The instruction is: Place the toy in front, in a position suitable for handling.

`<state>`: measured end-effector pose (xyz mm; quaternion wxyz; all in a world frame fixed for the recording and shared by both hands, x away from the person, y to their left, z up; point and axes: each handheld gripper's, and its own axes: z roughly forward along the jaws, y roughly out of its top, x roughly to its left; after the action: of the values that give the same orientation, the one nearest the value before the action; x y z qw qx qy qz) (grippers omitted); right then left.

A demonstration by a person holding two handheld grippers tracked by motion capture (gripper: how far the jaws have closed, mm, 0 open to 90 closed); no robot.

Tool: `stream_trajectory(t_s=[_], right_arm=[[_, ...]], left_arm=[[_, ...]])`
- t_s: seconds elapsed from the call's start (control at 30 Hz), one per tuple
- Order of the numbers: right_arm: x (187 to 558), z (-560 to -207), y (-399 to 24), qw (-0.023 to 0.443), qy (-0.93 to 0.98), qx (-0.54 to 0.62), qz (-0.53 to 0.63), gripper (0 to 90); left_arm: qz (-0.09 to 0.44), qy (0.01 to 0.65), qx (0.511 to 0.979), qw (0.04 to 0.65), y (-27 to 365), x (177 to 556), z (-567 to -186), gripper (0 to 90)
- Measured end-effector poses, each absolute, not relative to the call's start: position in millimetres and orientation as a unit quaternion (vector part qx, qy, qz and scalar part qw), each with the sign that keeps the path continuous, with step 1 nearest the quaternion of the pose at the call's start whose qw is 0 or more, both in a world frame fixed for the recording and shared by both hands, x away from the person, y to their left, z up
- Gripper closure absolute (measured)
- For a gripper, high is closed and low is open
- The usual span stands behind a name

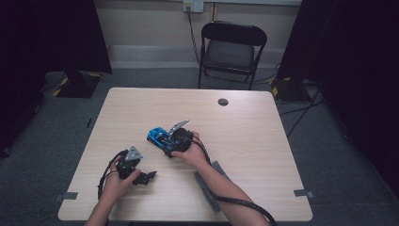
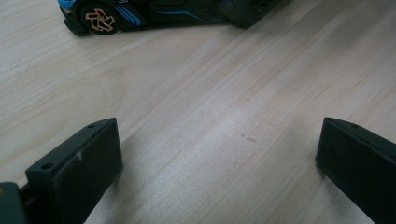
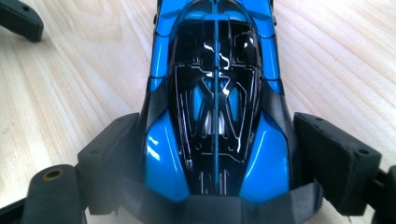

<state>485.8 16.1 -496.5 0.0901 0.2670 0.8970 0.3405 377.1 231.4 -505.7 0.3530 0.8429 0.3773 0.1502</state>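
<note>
My right gripper (image 3: pixel 215 154) grasps the toy car (image 3: pixel 215 93) by its glossy rear flanks, left gripper (image 2: pixel 219 154) released near it; car may slip or roll on the table (image 1: pixel 244 122).

Black folding chair (image 1: pixel 233 49) behind the table (image 1: pixel 244 136) — wall socket (image 1: pixel 193 5) above.

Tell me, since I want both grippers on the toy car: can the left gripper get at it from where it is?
Probably yes. The left gripper is open, and bare table lies between it and the toy car.
</note>
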Motion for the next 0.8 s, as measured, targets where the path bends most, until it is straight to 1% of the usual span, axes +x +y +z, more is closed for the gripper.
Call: stream_trajectory(t_s=[0.2, 0.23, 0.3, 0.8], right_arm=[[483.2, -497.6, 14.8, 0.098, 0.896, 0.265, 0.342, 17.0], [483.0, -497.9, 14.4, 0.1, 0.896, 0.265, 0.343, 17.8], [482.0, -496.9, 14.7, 0.097, 0.898, 0.255, 0.345, 23.1], [478.0, -492.5, 18.0, 0.104, 0.9, 0.27, 0.327, 24.5]], left_arm=[[0.15, 0.377, 0.843, 0.353, 231.4, 377.1, -505.7, 0.0], [0.15, 0.377, 0.843, 0.353, 231.4, 377.1, -505.7, 0.0], [0.15, 0.377, 0.843, 0.353, 231.5, 377.1, -505.7, 0.0], [0.15, 0.377, 0.843, 0.353, 231.4, 377.1, -505.7, 0.0]])
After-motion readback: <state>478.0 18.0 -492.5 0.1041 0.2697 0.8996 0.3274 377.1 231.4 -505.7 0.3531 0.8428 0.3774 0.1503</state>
